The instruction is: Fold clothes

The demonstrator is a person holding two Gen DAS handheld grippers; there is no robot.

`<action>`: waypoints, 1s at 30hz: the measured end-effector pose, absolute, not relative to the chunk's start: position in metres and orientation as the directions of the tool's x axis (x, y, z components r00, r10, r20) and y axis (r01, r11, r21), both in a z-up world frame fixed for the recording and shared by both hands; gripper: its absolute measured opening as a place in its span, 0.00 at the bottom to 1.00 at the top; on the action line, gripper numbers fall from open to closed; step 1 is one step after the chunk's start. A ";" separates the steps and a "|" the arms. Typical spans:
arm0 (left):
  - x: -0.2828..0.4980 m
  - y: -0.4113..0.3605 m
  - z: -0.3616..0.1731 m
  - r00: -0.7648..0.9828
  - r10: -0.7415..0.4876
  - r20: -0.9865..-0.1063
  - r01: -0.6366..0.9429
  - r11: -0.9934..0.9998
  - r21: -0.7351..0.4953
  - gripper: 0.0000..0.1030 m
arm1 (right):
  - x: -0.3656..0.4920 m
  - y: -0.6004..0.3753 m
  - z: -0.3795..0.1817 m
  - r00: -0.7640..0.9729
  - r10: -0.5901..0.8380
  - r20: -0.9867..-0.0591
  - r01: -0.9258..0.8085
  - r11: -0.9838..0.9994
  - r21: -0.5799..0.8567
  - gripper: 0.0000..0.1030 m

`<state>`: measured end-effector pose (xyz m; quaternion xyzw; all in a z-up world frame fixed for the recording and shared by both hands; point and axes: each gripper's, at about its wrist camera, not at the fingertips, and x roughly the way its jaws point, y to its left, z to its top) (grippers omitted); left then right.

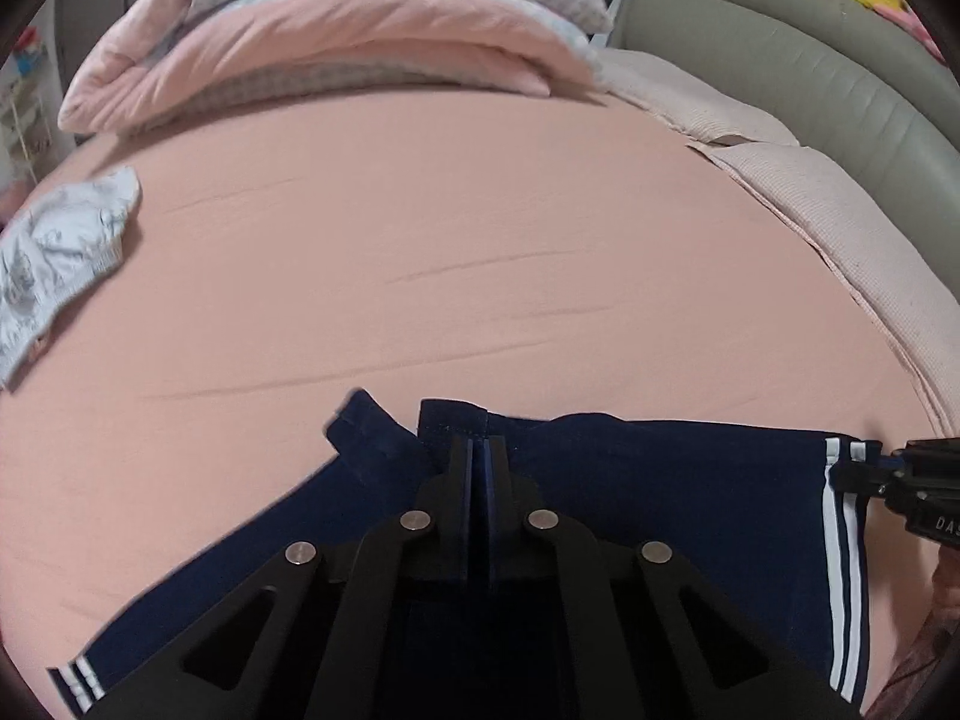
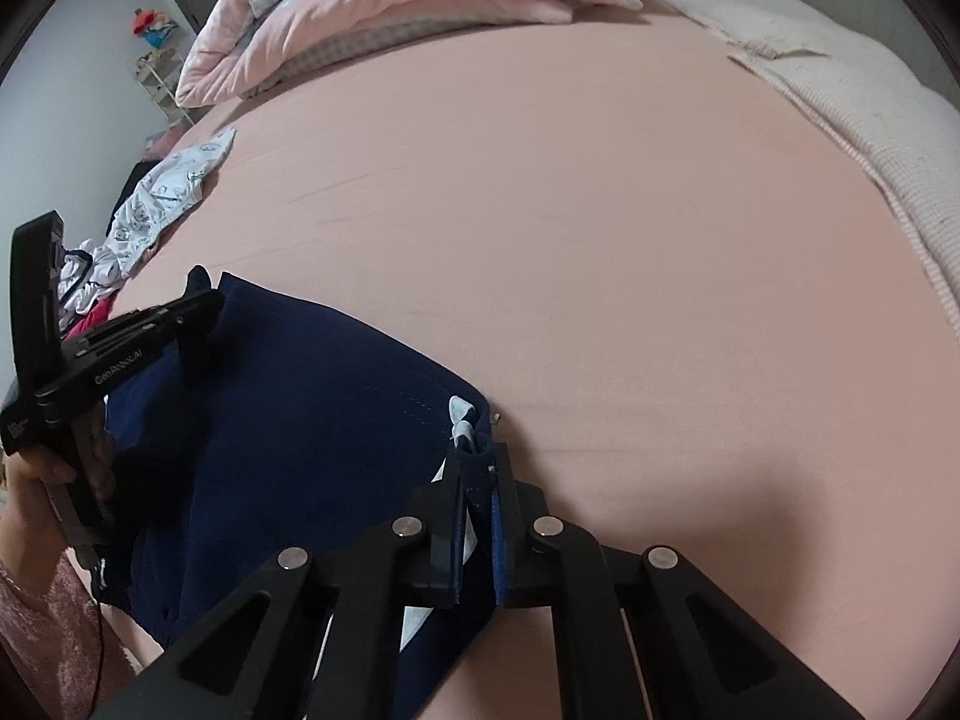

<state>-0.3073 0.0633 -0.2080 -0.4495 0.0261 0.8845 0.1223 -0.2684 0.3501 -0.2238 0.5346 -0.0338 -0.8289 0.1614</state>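
Observation:
A navy garment with white side stripes lies at the near edge of a pink bed sheet. My left gripper is shut on the garment's far hem, with the cloth pinched between its black fingers. In the right wrist view the same navy garment hangs bunched below. My right gripper is shut on its striped corner, dark cloth showing between the pads. The other gripper appears in each view: the right gripper at the garment's right end, the left gripper at its left end, held by a hand.
A folded pink quilt lies at the back of the bed. A white patterned garment sits at the left edge. Pale knit blankets and a grey padded headboard run along the right. More clothes are piled at the left.

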 end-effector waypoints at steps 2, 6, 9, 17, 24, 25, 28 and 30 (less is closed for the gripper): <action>-0.307 0.070 -0.209 -0.536 0.218 -0.815 -0.285 -0.956 -0.068 0.06 | -0.267 0.351 -0.222 -0.378 -0.308 -0.873 0.238 -0.944 0.229 0.05; -0.305 0.079 -0.220 -0.522 0.183 -0.833 -0.325 -0.946 -0.004 0.34 | -0.271 0.349 -0.220 -0.383 -0.325 -0.865 0.225 -0.941 0.254 0.07; -0.309 0.076 -0.230 -0.528 0.122 -0.840 -0.299 -0.953 0.050 0.36 | -0.274 0.352 -0.216 -0.407 -0.273 -0.872 0.193 -0.959 0.210 0.15; -0.314 0.045 -0.223 -0.600 -0.039 -0.799 -0.111 -0.985 0.131 0.34 | -0.281 0.379 -0.206 -0.419 -0.256 -0.871 0.164 -0.965 0.205 0.19; -0.298 0.021 -0.203 -0.632 0.102 -0.768 -0.075 -0.995 -0.070 0.34 | -0.278 0.372 -0.217 -0.313 -0.369 -0.875 0.208 -0.926 0.317 0.37; -0.295 0.027 -0.200 -0.631 0.155 -0.760 -0.126 -0.987 -0.096 0.34 | -0.278 0.369 -0.221 -0.302 -0.363 -0.881 0.211 -0.927 0.310 0.37; -0.293 0.055 -0.200 -0.621 0.171 -0.765 -0.226 -0.974 -0.035 0.34 | -0.278 0.358 -0.230 -0.291 -0.337 -0.896 0.219 -0.935 0.280 0.37; -0.299 0.069 -0.212 -0.597 0.135 -0.790 -0.245 -0.969 0.019 0.34 | -0.280 0.354 -0.234 -0.290 -0.344 -0.893 0.228 -0.931 0.284 0.37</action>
